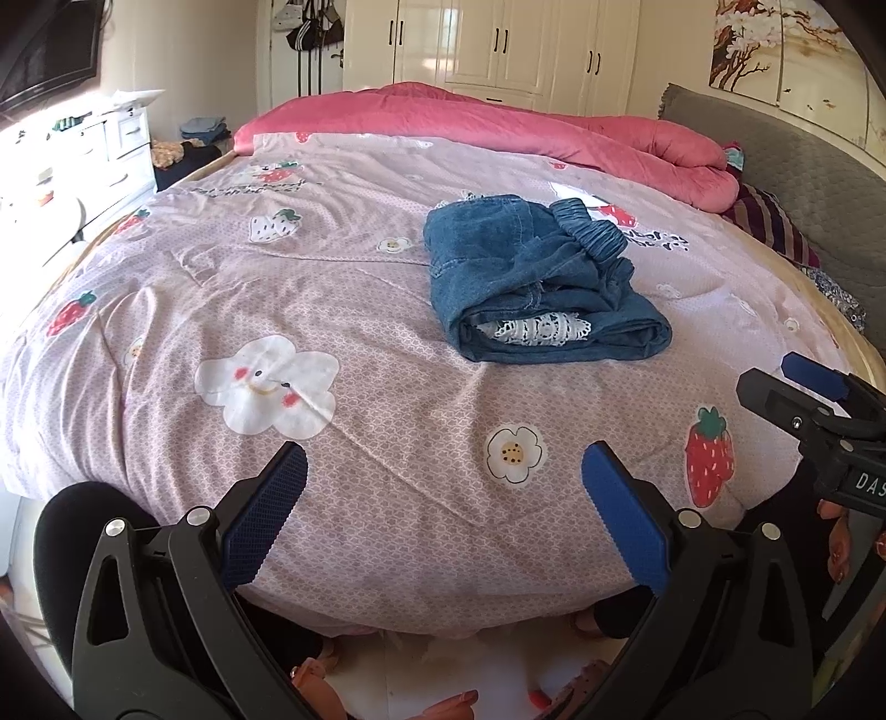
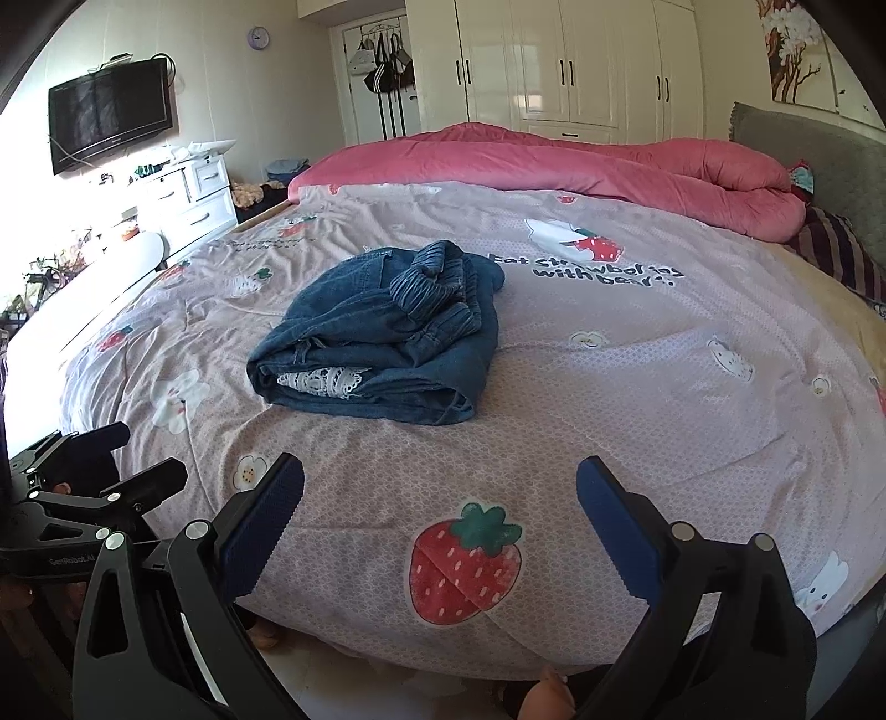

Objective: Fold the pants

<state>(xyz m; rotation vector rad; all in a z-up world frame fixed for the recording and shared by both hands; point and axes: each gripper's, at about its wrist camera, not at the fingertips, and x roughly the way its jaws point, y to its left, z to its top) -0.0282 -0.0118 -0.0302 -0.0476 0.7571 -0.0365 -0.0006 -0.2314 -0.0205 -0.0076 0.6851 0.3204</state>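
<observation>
**Both tongs spread and empty, pants folded on the bed**

Nearest, at the foot edge of the bed: left tongs [image 1: 443, 465] spread wide, blue pads [image 1: 266, 515] well apart, nothing between them, nothing touched. Held low and level, pointing forward across the pink printed bedspread [image 1: 354, 310]. Right tongs [image 2: 440, 482] likewise wide open and empty, hovering above a printed strawberry [image 2: 465, 562], aimed the same way. Seen side by side: right tongs at the right margin of the left wrist view, left tongs at the left margin of the right wrist view. Hands themselves mostly hidden behind the black frames; only fingertips [image 2: 548, 689] glimpsed low in the right wrist view.

Farther on, mid-bed: denim pants [image 1: 531, 277], folded into a thick bundle, ribbed waistband [image 1: 590, 230] bunched on top, white lace [image 1: 537, 327] peeking from the near fold. Well apart from both tongs.

Beyond: rolled pink quilt [image 1: 498, 119] along the far side, grey headboard [image 1: 803, 183] to the right, white wardrobe [image 1: 526, 44] behind.
</observation>
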